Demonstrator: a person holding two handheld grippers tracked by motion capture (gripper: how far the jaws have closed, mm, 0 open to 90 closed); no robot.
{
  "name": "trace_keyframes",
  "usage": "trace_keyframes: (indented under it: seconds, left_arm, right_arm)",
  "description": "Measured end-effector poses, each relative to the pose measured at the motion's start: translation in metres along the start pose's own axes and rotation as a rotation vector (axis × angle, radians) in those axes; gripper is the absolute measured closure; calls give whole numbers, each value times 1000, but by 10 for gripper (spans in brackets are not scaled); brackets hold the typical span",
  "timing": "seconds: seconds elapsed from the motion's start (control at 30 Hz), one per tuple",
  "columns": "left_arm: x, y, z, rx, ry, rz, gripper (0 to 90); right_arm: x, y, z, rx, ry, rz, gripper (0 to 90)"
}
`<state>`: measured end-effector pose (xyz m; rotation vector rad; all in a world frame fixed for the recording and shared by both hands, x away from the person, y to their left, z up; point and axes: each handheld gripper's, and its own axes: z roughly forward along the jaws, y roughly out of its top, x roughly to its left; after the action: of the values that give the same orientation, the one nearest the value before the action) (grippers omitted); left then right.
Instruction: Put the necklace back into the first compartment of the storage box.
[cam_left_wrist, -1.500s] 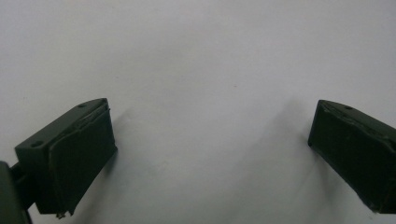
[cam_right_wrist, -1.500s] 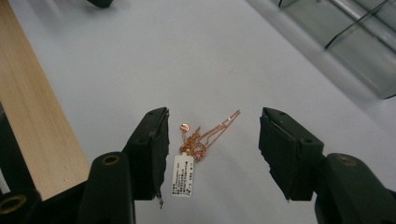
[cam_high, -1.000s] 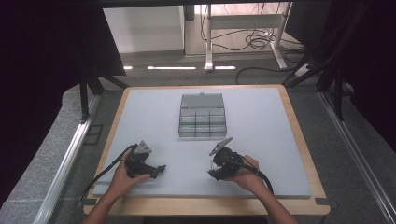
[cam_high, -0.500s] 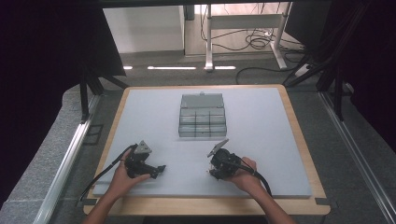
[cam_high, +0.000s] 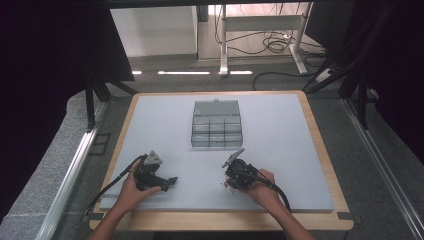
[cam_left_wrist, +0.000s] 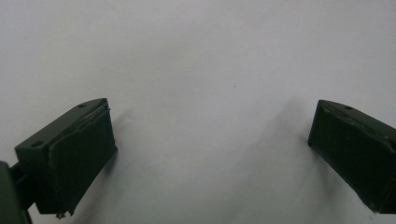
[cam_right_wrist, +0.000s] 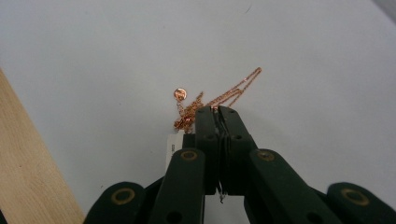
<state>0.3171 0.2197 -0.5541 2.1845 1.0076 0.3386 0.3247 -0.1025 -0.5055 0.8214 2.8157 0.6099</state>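
— Pale grey matting is covering the tabletop (cam_high: 280, 150), with a wooden border showing along its near and side edges. What are we holding over it?

— We are gripping a tool in each hand near the near edge. The left gripper (cam_high: 172, 181) is lying low toward the near-left corner, and in its own view its jaws are standing wide apart over bare mat, with nothing between them.

— And the right gripper (cam_right_wrist: 218, 108)?

— We have just been closing its jaws, and now they are pressed together on a thin copper-coloured chain (cam_right_wrist: 219, 99). In the right gripper view the tips are pinching a strand of it, while the remainder is lying bunched on the mat just beyond and to the left of the tips, with a doubled length trailing away up to the right.

— Anything else on that chain?

— A small round charm (cam_right_wrist: 180, 94) is sitting at the left of the bundle, and a little white tag (cam_right_wrist: 172, 148) is peeking out beside the left jaw. We cannot read its print.

— Where is all that on the tabletop?

— Near the middle of the near edge, slightly right of centre, well apart from the left gripper.

— And farther back?

— A clear compartment box (cam_high: 217, 125) is resting toward the far edge, about centred, its lid standing open behind it. We cannot tell what its compartments are holding.
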Motion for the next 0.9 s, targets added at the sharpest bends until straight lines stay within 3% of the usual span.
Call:
trace_keyframes:
  seconds: [0.33, 0.43, 0.6, 0.9]
  left_arm:
    - [0, 0, 0, 0, 0, 0, 1]
    - [0, 0, 0, 1, -1, 1, 2]
    - [0, 0, 0, 0, -1, 0, 2]
    - [0, 0, 0, 0, 0, 0, 2]
  right_arm:
    - [-1, 0, 0, -2, 6, -4, 861]
    - [-2, 1, -1, -8, 8, -6, 769]
    - [0, 3, -2, -16, 17, -6, 709]
    - [4, 7, 4, 1, -8, -18, 777]
